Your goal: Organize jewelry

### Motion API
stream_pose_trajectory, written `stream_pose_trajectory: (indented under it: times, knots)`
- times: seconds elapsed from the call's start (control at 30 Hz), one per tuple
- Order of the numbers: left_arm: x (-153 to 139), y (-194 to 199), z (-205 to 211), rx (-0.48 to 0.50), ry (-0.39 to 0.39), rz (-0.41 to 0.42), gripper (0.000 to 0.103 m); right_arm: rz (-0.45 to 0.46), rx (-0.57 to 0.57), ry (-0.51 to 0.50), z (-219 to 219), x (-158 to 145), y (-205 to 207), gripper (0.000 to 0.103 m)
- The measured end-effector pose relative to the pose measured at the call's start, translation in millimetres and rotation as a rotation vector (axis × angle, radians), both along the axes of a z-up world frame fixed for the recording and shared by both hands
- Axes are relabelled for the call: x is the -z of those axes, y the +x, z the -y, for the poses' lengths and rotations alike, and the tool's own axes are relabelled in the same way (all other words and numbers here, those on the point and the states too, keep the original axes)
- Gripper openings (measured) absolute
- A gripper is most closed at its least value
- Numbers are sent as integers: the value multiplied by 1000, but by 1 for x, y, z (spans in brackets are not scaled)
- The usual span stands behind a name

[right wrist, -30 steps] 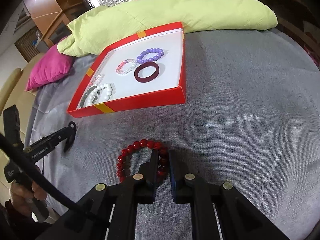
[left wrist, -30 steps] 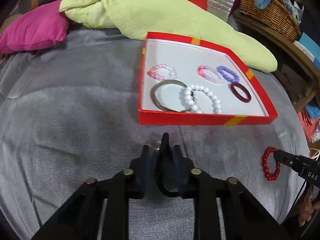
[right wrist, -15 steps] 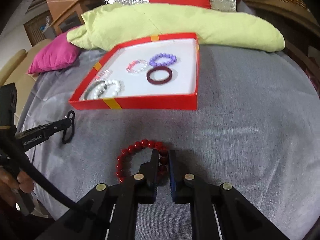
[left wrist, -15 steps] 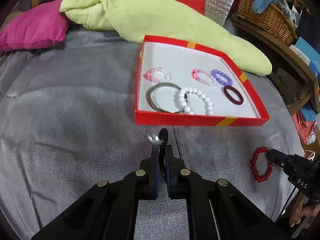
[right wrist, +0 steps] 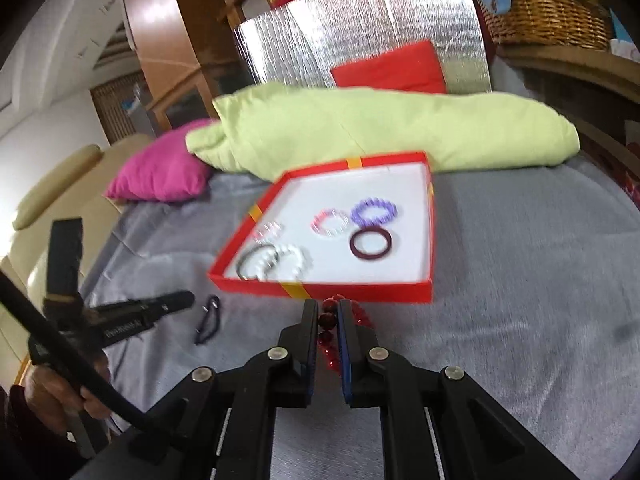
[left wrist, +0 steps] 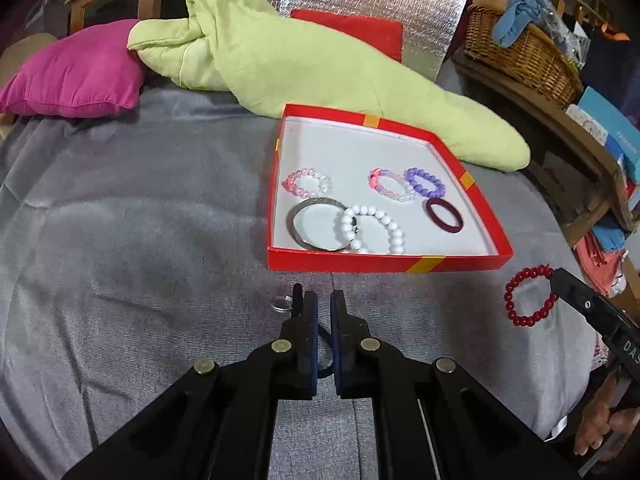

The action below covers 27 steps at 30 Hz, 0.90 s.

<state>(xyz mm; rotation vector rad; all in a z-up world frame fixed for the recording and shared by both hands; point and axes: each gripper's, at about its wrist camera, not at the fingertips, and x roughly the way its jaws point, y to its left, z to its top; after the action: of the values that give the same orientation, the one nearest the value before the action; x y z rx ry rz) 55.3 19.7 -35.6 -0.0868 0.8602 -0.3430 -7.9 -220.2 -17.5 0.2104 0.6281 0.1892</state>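
Red bead bracelet (right wrist: 326, 320) mostly hidden between right gripper (right wrist: 328, 312) fingers.

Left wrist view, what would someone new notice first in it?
The red box on the grey cover, with six bracelets lying inside, draws the eye. Nearer, the left gripper is shut on a thin dark band, and at the right edge the right gripper is shut on a red bead bracelet.

Red box (left wrist: 384, 264) with yellow stripes; grey cloth (left wrist: 140, 240); seemingly purple beads (right wrist: 374, 211).
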Motion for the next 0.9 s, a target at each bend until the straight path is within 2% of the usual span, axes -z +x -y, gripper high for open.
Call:
stream_pose_trajectory:
  times: [0.13,0.27,0.37,0.43,0.5,0.57,0.6,0.8,0.83,0.9]
  knots:
    - [-9,-8,-8,15,-28,23,6,41,-2,12,-1,-8,-4,10]
    - [-18,-17,-12,37,-36,52,6,45,5,17,0,-9,-5,10]
    - [-22,-19,-14,37,-26,73,6,44,9,19,2,-8,-4,10]
    - [-17,-14,-15,24,-7,57,6,35,9,17,2,-7,-3,10]
    - [-6,-5,-15,10,11,6,16,27,7,13,1,-5,-3,10]
    - [6,3,-15,-9,17,-44,57,17,6,13,1,-3,-1,10]
    - [13,7,-14,-21,18,-57,63,12,6,13,0,-2,-1,10]
    - [39,29,-2,-38,52,-79,64,-6,3,6,-2,2,0,10]
    - [43,30,0,-38,63,-88,62,-7,3,4,-1,2,0,10]
    - [43,29,6,-28,92,-57,40,-10,6,3,0,3,0,10]
